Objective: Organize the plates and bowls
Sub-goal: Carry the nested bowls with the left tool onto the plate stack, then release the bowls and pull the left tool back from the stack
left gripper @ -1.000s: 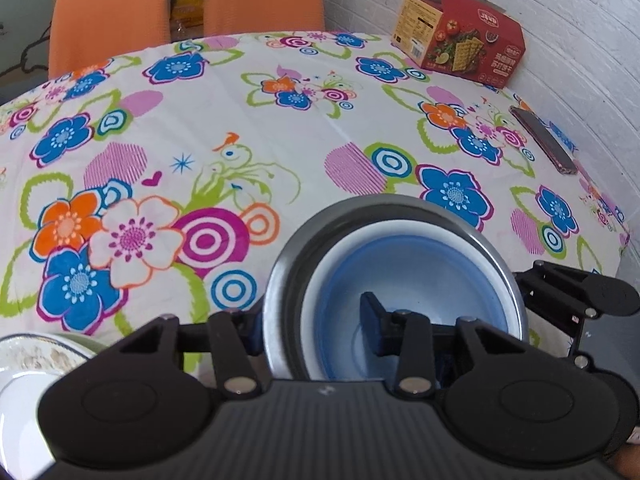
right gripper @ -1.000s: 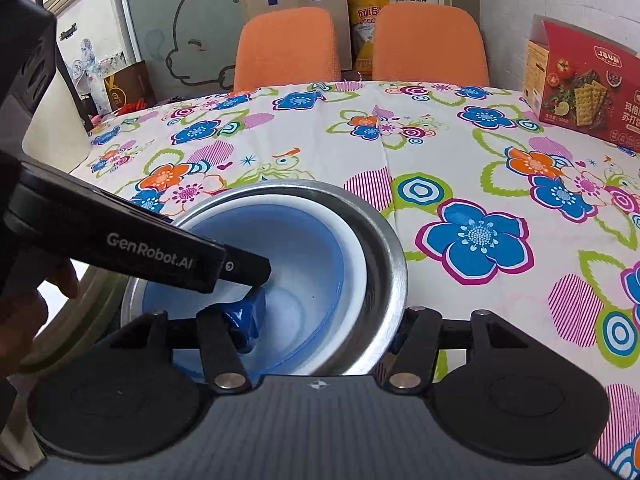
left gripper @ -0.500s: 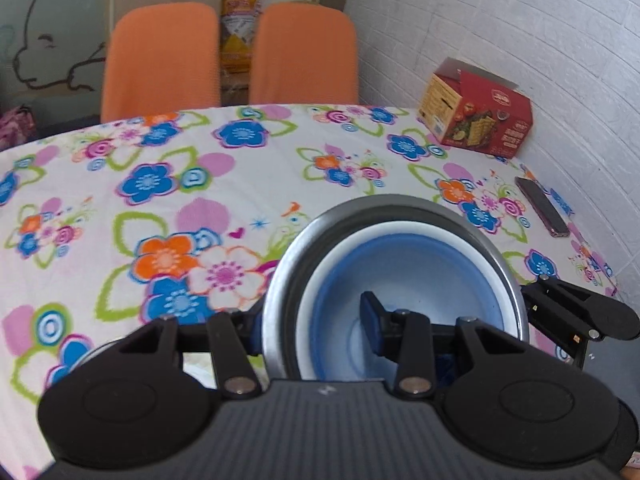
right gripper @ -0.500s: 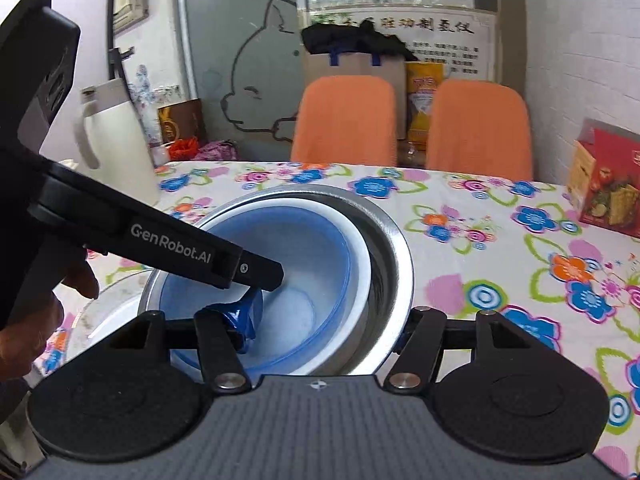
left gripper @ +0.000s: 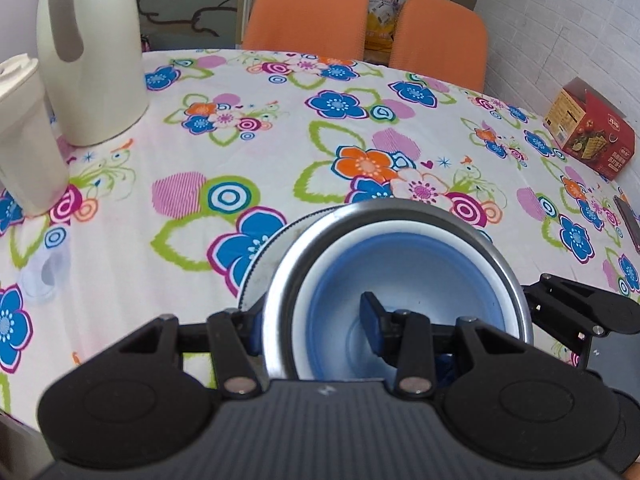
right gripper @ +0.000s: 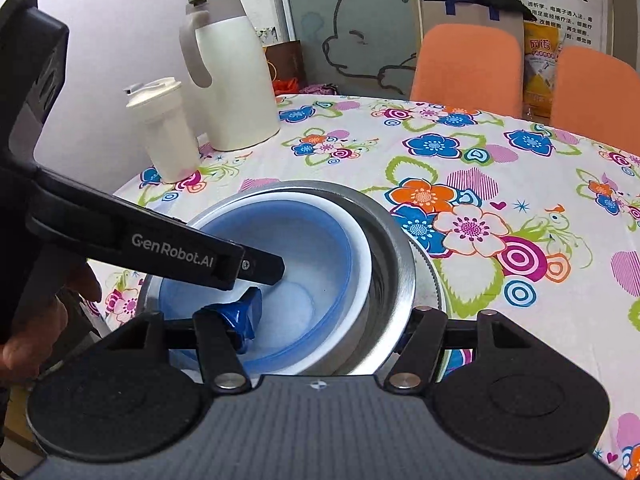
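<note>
A nested stack is held between both grippers: a steel bowl (left gripper: 280,280) (right gripper: 394,240), a white bowl (left gripper: 384,227) (right gripper: 362,256) inside it, and a blue bowl (left gripper: 420,272) (right gripper: 304,248) innermost. My left gripper (left gripper: 314,326) is shut on the stack's left rim, one finger inside and one outside. My right gripper (right gripper: 324,328) is shut on the opposite rim in the same way. The beaded rim of a plate (left gripper: 256,260) (right gripper: 430,276) shows just under the stack. Whether the stack touches the plate, I cannot tell.
A cream jug (left gripper: 92,60) (right gripper: 236,72) and a lidded tumbler (left gripper: 24,140) (right gripper: 164,132) stand at the table's left. A red cracker box (left gripper: 592,132) and a phone (left gripper: 630,220) lie far right. Orange chairs (left gripper: 304,16) are behind. A hand (right gripper: 40,320) holds the left gripper.
Both grippers have carried the bowl stack leftward across the table. The jug and tumbler have come into view, and a plate rim now shows beneath the stack.
</note>
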A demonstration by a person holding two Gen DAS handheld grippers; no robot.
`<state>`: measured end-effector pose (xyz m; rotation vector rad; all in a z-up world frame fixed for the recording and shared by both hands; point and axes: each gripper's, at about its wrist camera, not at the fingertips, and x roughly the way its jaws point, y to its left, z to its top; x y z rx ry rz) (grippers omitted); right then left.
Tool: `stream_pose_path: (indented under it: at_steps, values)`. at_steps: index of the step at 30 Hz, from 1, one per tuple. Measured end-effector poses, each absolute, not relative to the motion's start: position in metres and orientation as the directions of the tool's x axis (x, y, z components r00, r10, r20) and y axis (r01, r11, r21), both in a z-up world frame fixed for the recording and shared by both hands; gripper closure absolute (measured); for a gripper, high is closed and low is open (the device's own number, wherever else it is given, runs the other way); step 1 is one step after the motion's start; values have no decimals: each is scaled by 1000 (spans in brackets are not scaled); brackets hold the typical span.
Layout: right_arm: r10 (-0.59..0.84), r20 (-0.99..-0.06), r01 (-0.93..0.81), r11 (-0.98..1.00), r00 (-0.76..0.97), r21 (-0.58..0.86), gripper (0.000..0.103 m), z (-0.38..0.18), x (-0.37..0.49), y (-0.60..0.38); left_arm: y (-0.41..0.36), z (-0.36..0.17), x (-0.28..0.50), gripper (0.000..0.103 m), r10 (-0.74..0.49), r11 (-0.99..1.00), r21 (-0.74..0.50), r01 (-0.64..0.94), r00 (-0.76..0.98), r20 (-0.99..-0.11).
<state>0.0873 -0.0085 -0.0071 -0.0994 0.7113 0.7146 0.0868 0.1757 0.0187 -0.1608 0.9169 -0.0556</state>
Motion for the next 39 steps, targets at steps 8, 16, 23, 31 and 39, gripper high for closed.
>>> stream_pose_path:
  at_steps: [8,16,23,31,39]
  values:
    - [550,-656,-627,765,516,148,53,-17,95,-5,172,10,91,49,-118,989,-147,6,628,-769]
    - [520,-595,-550,821,613,151,52,-3,95,-24,175,31,84,40,-89,987,-158,-33,705,-704]
    - [485,-527,-455,869,698,198,51,11,98,-60,164,54,79,38,-118,977,-212,-29,754,-647]
    - [387,-540,-321,922,747,218,49,7,91,-101,114,61,58,35,-173,977,-204,59,776,-607]
    - [222,-523,-175,975,823,138,49,7,51,-127,84,64,5,33,-183,978,-192,86,800,-571]
